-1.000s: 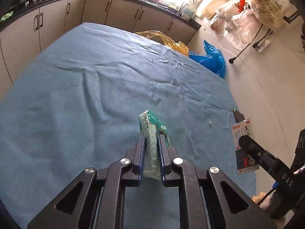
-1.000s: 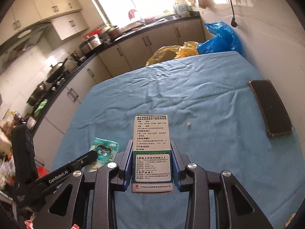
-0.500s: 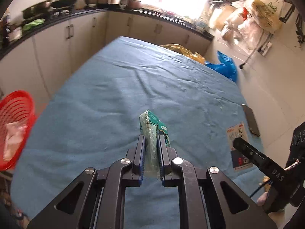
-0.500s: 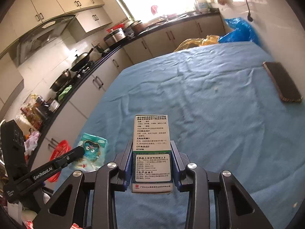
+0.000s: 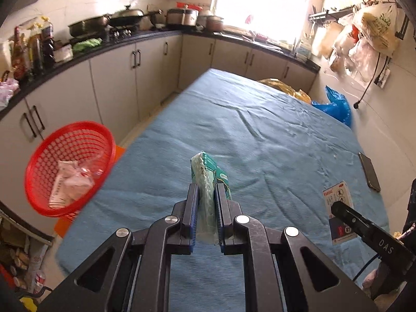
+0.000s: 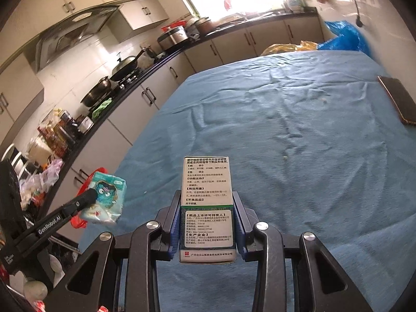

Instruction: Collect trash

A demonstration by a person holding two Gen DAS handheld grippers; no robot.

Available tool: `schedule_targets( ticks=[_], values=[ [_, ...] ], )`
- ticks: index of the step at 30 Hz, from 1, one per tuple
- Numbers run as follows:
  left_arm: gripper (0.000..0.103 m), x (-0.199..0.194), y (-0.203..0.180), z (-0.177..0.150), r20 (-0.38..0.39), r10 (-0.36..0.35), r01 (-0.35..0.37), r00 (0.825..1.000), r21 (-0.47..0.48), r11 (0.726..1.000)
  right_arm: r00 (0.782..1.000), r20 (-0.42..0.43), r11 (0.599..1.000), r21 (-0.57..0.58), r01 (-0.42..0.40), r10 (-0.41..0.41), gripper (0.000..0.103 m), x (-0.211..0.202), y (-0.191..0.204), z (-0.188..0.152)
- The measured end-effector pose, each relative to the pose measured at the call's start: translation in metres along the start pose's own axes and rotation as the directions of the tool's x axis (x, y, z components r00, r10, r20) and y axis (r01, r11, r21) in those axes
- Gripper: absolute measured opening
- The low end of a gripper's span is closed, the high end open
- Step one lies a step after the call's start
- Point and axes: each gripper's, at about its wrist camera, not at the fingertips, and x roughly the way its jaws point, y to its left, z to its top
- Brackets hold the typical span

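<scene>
We see the left gripper (image 5: 206,200) clamped on a green packet (image 5: 206,179) – right of the red basket (image 5: 71,167); the right gripper (image 6: 207,217) clamps a medicine box (image 6: 208,208).

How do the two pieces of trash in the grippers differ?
The green packet is a soft, crinkled pouch with a cartoon face; the medicine box is rigid, flat-sided and printed with text. The packet is pinched thin; the box keeps its hand-held gripper wider. Both are held above the blue cloth.

Teal cartoon-printed packet (image 5: 206,179); white-and-green box (image 6: 207,208) with black print; red mesh basket (image 5: 70,166); blue cloth (image 5: 260,140).
</scene>
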Motion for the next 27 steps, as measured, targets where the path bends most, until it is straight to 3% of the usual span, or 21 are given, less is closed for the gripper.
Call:
schedule_targets(
  ticks=[16,27],
  values=[
    [0.012,-0.035,0.043,-0.003,0.086,0.103,-0.100,0.991,-0.037,0.994,0.999,-0.026,0.994,-0.105,-0.035,0.032,0.038,0.006,0.054,-0.016],
    [0.012,-0.052,0.063,-0.008,0.098,0.103,-0.096,0.990,-0.073,0.993,0.998,-0.041,0.985,-0.160,-0.057,0.051,0.038,0.013,0.087,-0.023]
  ],
)
